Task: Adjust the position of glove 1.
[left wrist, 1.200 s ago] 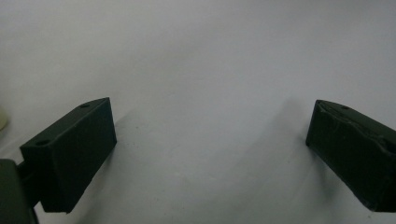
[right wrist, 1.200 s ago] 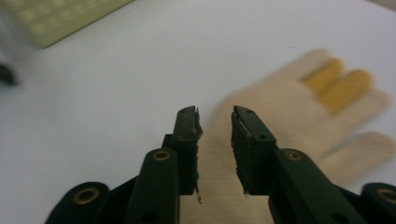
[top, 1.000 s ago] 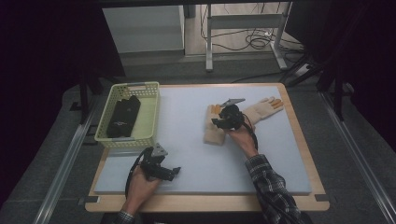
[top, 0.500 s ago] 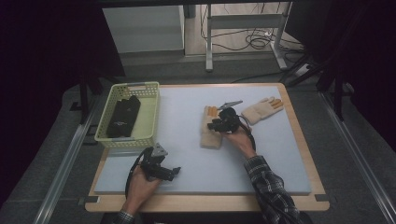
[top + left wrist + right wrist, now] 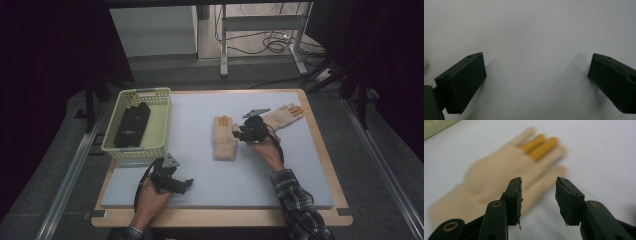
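Right tongs, jaws half-open and just reopening, empty, after dragging near glove left, apart from 2nd glove; left tongs wide open, idle on desk. Regrasp likely next.

Near glove is smearing with motion blur in the right gripper view; its knit and fingertip edges are not resolving, and its cuff end is sinking behind the right gripper's arms at the lower left. In the high view the same gripper is masking the glove's right edge, so contact is not readable. Far glove is lying partly behind the grey plate. Dark item in the basket is too dim to identify. Left gripper is showing both pads cropped by the frame edges.
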The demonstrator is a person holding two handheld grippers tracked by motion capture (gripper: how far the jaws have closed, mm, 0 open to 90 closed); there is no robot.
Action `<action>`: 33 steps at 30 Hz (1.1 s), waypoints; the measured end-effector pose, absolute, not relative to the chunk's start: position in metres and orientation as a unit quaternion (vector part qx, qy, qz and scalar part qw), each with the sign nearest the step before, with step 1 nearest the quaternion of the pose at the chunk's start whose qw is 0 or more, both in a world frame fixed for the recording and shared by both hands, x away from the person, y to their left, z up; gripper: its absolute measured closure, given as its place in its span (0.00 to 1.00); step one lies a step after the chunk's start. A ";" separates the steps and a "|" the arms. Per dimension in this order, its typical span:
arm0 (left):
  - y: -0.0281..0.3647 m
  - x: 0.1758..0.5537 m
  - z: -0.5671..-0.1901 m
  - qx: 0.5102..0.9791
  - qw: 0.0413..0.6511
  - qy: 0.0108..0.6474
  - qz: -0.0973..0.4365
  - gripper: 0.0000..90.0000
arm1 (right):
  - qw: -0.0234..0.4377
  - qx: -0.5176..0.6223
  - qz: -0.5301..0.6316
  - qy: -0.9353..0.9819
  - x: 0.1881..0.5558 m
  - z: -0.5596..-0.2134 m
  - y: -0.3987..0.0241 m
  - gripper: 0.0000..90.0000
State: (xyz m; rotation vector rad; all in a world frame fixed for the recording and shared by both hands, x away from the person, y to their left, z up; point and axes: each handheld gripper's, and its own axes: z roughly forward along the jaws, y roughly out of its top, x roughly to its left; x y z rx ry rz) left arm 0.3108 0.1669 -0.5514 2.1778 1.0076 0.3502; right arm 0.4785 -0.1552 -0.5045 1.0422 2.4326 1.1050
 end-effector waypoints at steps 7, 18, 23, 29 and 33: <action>0.167 0.311 -0.551 0.842 0.349 0.388 0.135 0.02 | 0.180 0.421 0.372 0.808 0.496 -0.495 -0.206 0.61; 0.167 0.311 -0.551 0.842 0.349 0.388 0.135 0.02 | 0.248 0.483 0.340 0.768 0.518 -0.493 -0.267 0.49; 0.167 0.311 -0.551 0.842 0.350 0.388 0.135 0.02 | 0.255 0.503 0.323 0.760 0.534 -0.506 -0.275 0.36; 0.167 0.311 -0.551 0.842 0.349 0.388 0.135 0.02 | 0.245 0.527 0.315 0.750 0.539 -0.518 -0.275 0.61; 0.167 0.311 -0.551 0.842 0.349 0.388 0.135 0.02 | 0.253 0.523 0.303 0.756 0.534 -0.514 -0.274 0.80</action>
